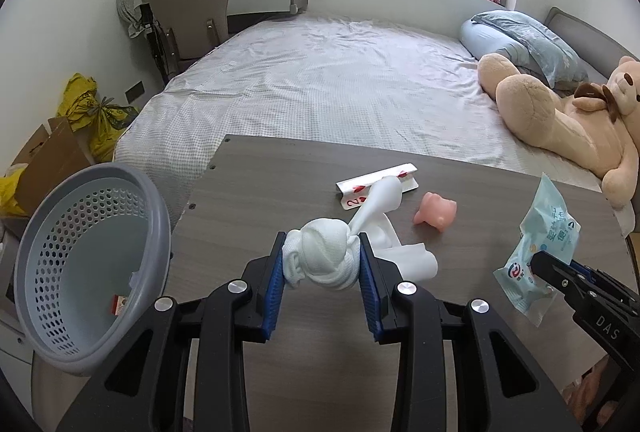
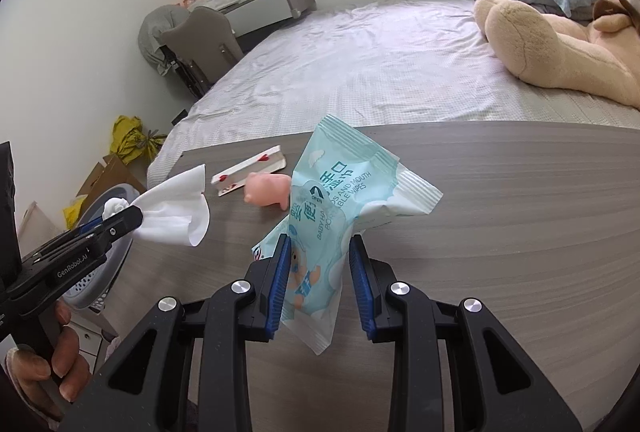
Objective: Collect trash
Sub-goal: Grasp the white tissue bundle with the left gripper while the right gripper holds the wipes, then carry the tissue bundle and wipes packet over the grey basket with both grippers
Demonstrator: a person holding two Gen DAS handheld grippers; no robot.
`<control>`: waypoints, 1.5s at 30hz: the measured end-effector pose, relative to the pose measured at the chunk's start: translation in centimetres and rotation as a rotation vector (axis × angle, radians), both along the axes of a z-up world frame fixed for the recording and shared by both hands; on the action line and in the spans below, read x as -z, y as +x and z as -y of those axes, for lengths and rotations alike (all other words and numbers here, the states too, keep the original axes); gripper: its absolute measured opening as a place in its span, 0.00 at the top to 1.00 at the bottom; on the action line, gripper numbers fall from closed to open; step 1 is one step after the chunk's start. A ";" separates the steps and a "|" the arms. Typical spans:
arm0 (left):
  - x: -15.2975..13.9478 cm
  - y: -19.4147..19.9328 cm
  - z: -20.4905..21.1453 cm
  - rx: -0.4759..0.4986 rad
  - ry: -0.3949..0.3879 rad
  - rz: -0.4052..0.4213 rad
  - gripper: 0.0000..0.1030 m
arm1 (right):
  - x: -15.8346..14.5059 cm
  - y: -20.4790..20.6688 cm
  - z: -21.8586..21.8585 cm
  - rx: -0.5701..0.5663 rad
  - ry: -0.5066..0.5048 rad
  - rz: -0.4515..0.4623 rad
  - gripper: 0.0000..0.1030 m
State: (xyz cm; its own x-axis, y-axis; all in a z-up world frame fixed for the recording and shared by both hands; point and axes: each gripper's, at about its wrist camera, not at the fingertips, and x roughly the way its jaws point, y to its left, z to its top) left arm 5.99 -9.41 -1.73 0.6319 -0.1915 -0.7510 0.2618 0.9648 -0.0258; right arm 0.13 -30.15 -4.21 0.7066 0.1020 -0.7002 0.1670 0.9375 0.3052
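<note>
My left gripper is shut on a crumpled white wipe, held above the wooden table; the wipe's loose tail hangs out sideways in the right wrist view. My right gripper is shut on a light blue wet-wipes packet, lifted off the table; the packet also shows in the left wrist view. A grey perforated basket stands left of the table, with a scrap inside.
A folded white card with red hearts and a pink pig toy lie on the table. Behind is a bed with a big teddy bear. Cardboard and yellow bags sit on the floor at left.
</note>
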 end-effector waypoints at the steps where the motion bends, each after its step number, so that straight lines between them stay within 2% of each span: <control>1: -0.1 -0.2 -0.5 -0.010 0.001 0.002 0.68 | -0.1 0.0 -0.3 -0.008 -0.002 0.003 0.71; 14: -1.7 -1.4 -9.1 -0.157 -0.044 0.041 0.68 | -1.5 2.2 -7.4 -0.146 -0.045 0.007 0.71; 26: -1.8 -2.1 -16.8 -0.290 -0.064 0.064 0.68 | -2.9 5.0 -15.4 -0.305 -0.078 0.028 0.71; 45: -0.5 -1.1 -23.8 -0.402 -0.075 0.046 0.68 | -3.2 9.2 -24.5 -0.472 -0.117 0.027 0.71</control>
State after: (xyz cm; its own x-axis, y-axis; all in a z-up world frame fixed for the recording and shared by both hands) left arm 4.85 14.38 -1.19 0.7002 0.0245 -0.7135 -0.1329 0.9864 -0.0966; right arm 9.28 -5.62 -0.99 0.6204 0.3375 -0.7079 -0.2914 0.9372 0.1914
